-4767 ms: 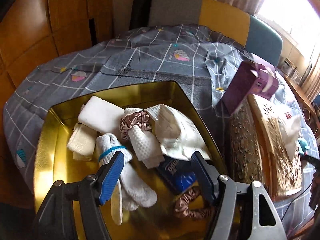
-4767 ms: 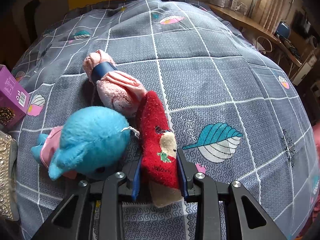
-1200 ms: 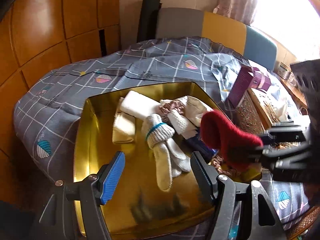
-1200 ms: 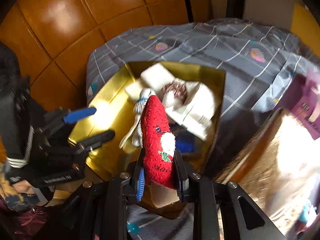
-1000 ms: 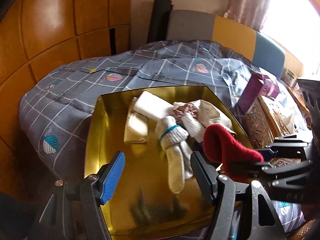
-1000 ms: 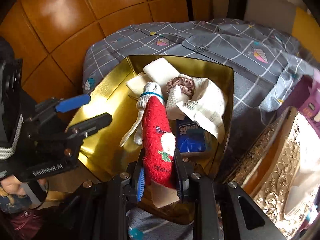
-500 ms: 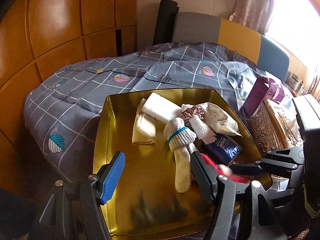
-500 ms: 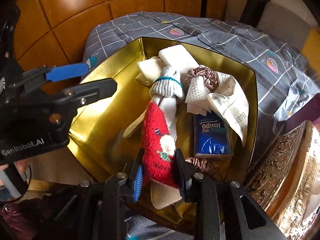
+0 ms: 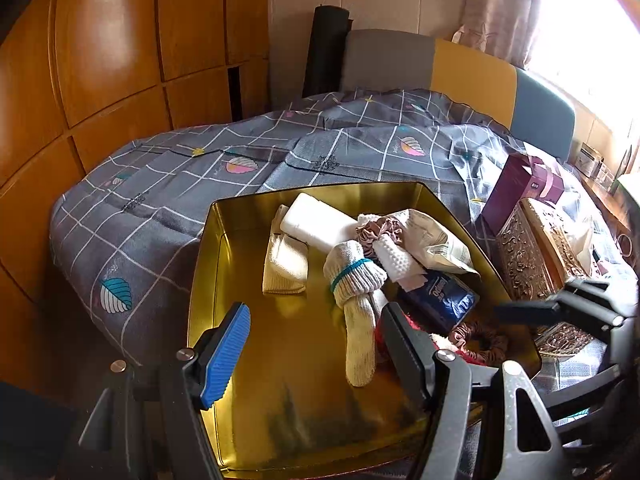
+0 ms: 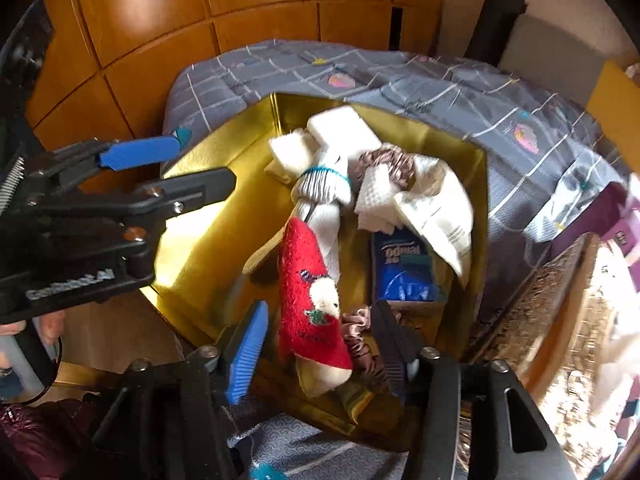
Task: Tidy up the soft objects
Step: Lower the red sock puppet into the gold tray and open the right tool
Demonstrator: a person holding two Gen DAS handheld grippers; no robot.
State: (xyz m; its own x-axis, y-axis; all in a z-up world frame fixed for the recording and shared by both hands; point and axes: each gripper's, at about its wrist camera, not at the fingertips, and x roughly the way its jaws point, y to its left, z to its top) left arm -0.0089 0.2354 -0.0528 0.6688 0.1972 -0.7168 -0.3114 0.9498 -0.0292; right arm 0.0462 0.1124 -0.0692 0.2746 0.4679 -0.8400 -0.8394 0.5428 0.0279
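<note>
Right claw [image 10: 320,356] is standing with its 2 fingers spread wide and gripping nothing, hanging over the near end of the gold tin [image 10: 208,236], which is sitting on the bed [image 9: 132,220] with its grey checked cover. Judging from this, the step in hand is the drop of the red sock [image 10: 310,300] into the tin, and that drop is looking done: the sock is lying inside on the gold floor, between the 2 spread fingers but touching neither as far as the right wrist view is showing, with its cream toe toward the claw and its cuff end pointing at the white rolled socks [image 10: 324,188]. A brown scrunchie [image 10: 360,340] is lying just beside the sock's toe end, and a blue tissue pack [image 10: 404,268] is sitting beside it farther in. Left claw [image 9: 316,344] is also standing wide and empty, hovering at the tin's near edge. The next move is probably calling for the right claw to be lifting clear without snagging the sock, then fetching another soft thing from elsewhere on the bed.
</note>
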